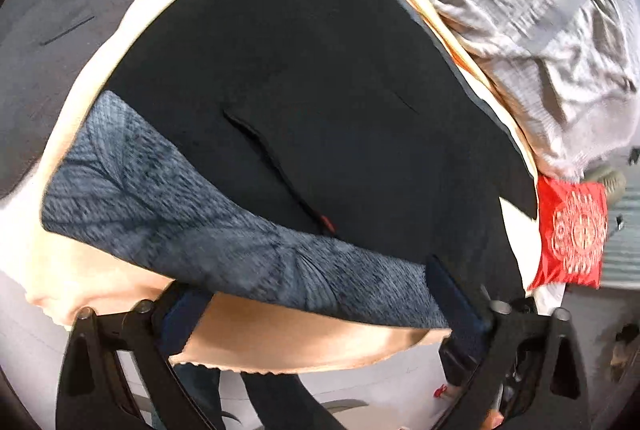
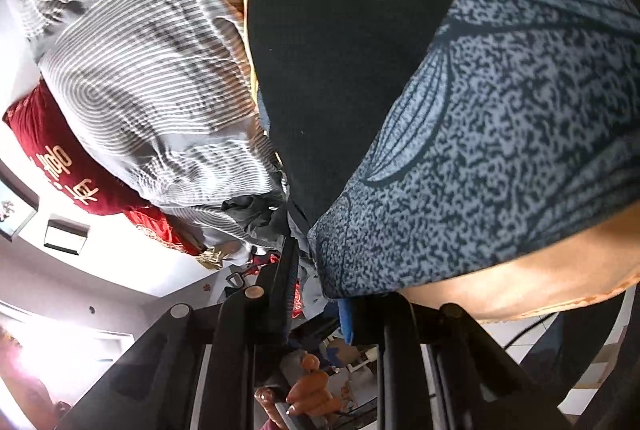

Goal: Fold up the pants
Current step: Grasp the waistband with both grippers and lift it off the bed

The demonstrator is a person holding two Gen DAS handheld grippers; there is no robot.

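The bed (image 1: 132, 282), under a peach sheet, takes up most of both views. Black pants (image 1: 312, 78) lie flat across it, a slit pocket showing near their middle in the left wrist view. A blue-grey leaf-print cloth (image 1: 168, 198) lies on the sheet along the near edge of the pants, touching them; in the right wrist view this same cloth (image 2: 500, 134) fills the right side, with the pants (image 2: 340, 30) running up the centre.

A striped grey quilt (image 2: 132, 70) is heaped beside the pants' far edge (blurred in the left wrist view, sharper in the right). A red pillow (image 2: 60, 158) with gold characters sits against the quilt. A red bag (image 1: 572, 234) with a white round print lies off the corner of the pants, just past the sheet's edge.

The left gripper (image 1: 320, 294) has its jaws spread wide, hovering at the near rim of the cloth with nothing between them. The right gripper (image 2: 320, 270) stands at the cloth's corner, close to the pants' edge; its jaws are narrowly apart, and I cannot tell whether fabric is caught there.
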